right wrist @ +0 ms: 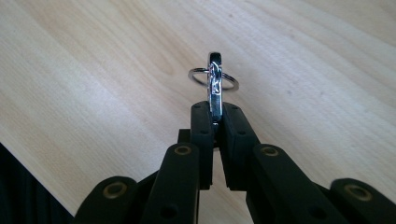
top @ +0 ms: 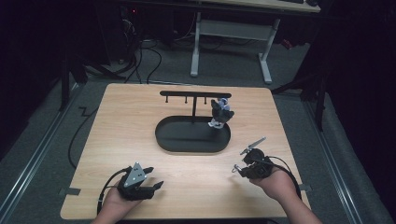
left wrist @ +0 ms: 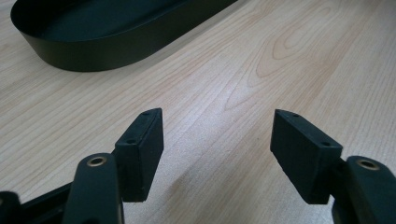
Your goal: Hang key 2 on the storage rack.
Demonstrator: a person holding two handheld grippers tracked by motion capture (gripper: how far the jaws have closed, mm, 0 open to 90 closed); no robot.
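Observation:
A black oval tray (top: 192, 142) sits mid-table with a black T-shaped hanger stand (top: 194, 94) rising from it. A small grey and blue figure (top: 220, 112) hangs at the bar's right end. My right gripper (top: 241, 170) hovers near the table's front right, shut on a silver clasp with a key ring (right wrist: 214, 80), which sticks out past the jaws (top: 235, 169). My left gripper (top: 155, 178) rests at the front left, open with nothing between its pads (left wrist: 144, 144). The tray's near wall (left wrist: 102, 51) lies ahead of it.
Bare wooden tabletop (top: 130, 121) surrounds the tray. The front table edge (top: 187, 217) is close to both hands. Beyond the table a white desk frame (top: 231, 35) and cables lie on the dark floor.

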